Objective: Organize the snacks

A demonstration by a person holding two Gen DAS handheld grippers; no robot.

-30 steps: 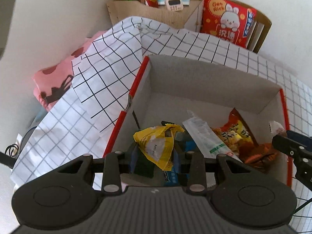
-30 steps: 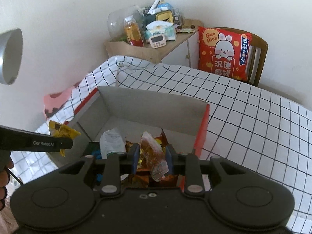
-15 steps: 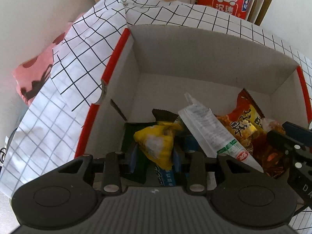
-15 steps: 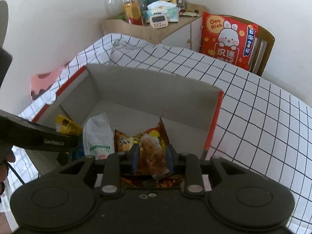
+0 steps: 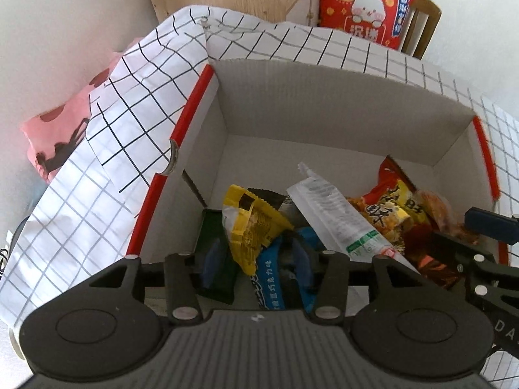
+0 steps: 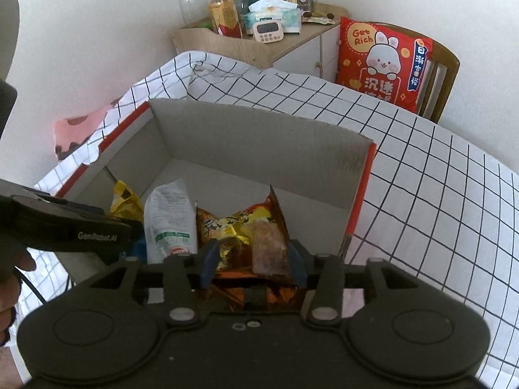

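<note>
The left gripper point(image 5: 258, 261) reaches down into the cardboard box point(image 5: 324, 97), its jaws just parted, blue pads standing clear on either side of the yellow snack packet point(image 5: 249, 227); the packet now lies loose on a blue wrapper point(image 5: 269, 278) and a dark green one point(image 5: 214, 259) on the box floor. The right gripper point(image 6: 252, 261) also hangs over the box, its jaws just spread, with a clear packet of brownish snack point(image 6: 269, 246) between the pads; I cannot tell whether either pad touches it. That packet rests on a red-and-orange bag point(image 6: 240, 223), with more orange wrappers under it. Between the two tools a long white packet with a green band point(image 5: 337, 220) leans across the pile. All the snacks crowd the near half of the box; its far half shows bare grey floor. The box has red-edged side walls and sits on a white checked cloth point(image 6: 421, 168). Beyond it are a wooden cabinet point(image 6: 259, 48) carrying a bottle, tissues and a timer, and a red rabbit cushion point(image 6: 382, 61) on a chair
</note>
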